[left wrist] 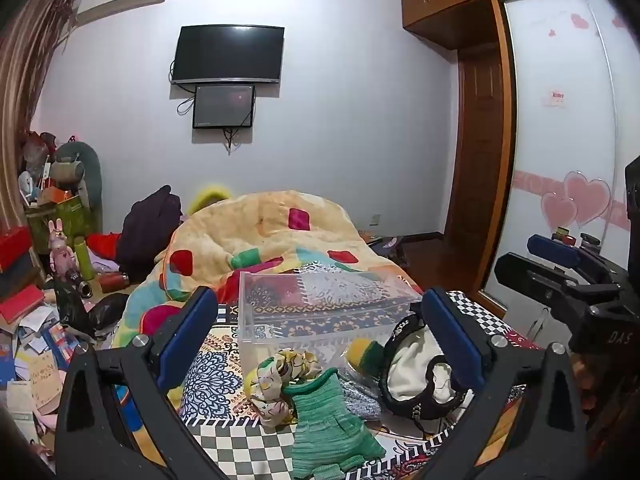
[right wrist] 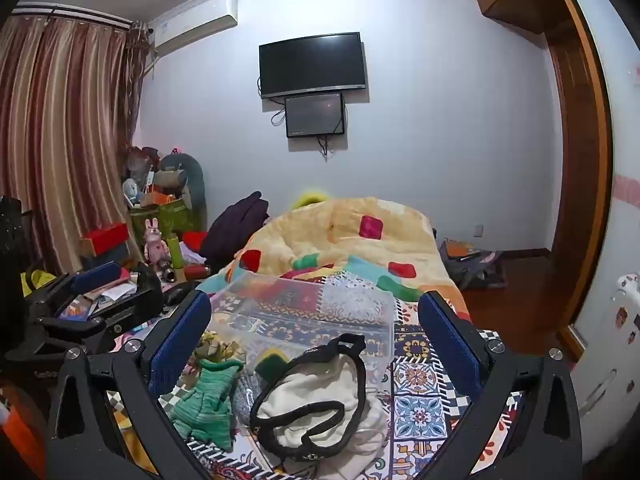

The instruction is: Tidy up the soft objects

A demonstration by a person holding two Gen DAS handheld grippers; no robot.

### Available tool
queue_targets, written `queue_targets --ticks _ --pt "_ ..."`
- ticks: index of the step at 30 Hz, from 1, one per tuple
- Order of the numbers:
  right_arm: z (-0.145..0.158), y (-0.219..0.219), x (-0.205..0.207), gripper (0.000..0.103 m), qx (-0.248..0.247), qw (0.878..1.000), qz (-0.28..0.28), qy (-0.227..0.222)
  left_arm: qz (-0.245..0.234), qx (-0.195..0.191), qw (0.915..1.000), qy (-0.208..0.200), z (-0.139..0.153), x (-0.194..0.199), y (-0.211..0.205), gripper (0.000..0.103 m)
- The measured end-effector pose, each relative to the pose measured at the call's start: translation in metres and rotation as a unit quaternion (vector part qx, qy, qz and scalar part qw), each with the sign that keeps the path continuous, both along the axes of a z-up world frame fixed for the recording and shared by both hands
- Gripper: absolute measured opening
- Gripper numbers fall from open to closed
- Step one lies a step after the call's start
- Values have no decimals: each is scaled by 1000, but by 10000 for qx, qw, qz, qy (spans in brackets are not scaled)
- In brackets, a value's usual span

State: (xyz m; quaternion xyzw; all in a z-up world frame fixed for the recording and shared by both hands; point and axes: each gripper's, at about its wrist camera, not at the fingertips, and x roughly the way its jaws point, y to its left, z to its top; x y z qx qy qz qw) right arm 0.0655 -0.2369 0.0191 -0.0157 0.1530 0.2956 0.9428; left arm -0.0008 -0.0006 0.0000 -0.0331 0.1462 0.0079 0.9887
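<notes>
A small pile of soft things lies on the patterned bedspread [left wrist: 216, 376]: a green knitted garment [left wrist: 328, 420], a floral scrunchie [left wrist: 280, 376], a yellow and green item [left wrist: 366, 354] and a white cloth with black trim [left wrist: 420, 372]. A clear plastic box [left wrist: 324, 304] stands just behind them. My left gripper [left wrist: 320, 344] is open and empty above the pile. My right gripper [right wrist: 316, 348] is open and empty over the white cloth [right wrist: 320, 404], with the green garment [right wrist: 208, 404] at its left finger. The box [right wrist: 312, 316] is ahead.
A yellow patched quilt [left wrist: 264, 236] is heaped at the far end of the bed. Clutter of boxes, papers and toys [left wrist: 44, 280] fills the floor on the left. A wardrobe with sliding doors [left wrist: 560, 160] stands on the right. The other gripper [left wrist: 576, 272] shows at right.
</notes>
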Motion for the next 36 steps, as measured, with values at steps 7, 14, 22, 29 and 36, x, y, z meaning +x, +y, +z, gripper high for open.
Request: queue_targets --ticks 7,14,22,29,36 --pt "1 0 2 103 12 10000 16 -43 -1 54 10000 42 4 5 -2 103" --pt "3 2 -6 103 27 9999 31 -117 19 62 10000 37 8 6 -3 103" --pt "4 -3 -8 103 31 9999 44 -126 -15 60 10000 -5 2 0 -4 103" --pt "2 -1 -8 103 38 9999 52 -128 -15 67 10000 -4 1 0 -5 103" --pt "2 0 -9 103 43 9999 65 -129 -14 69 10000 -2 2 0 -5 103"
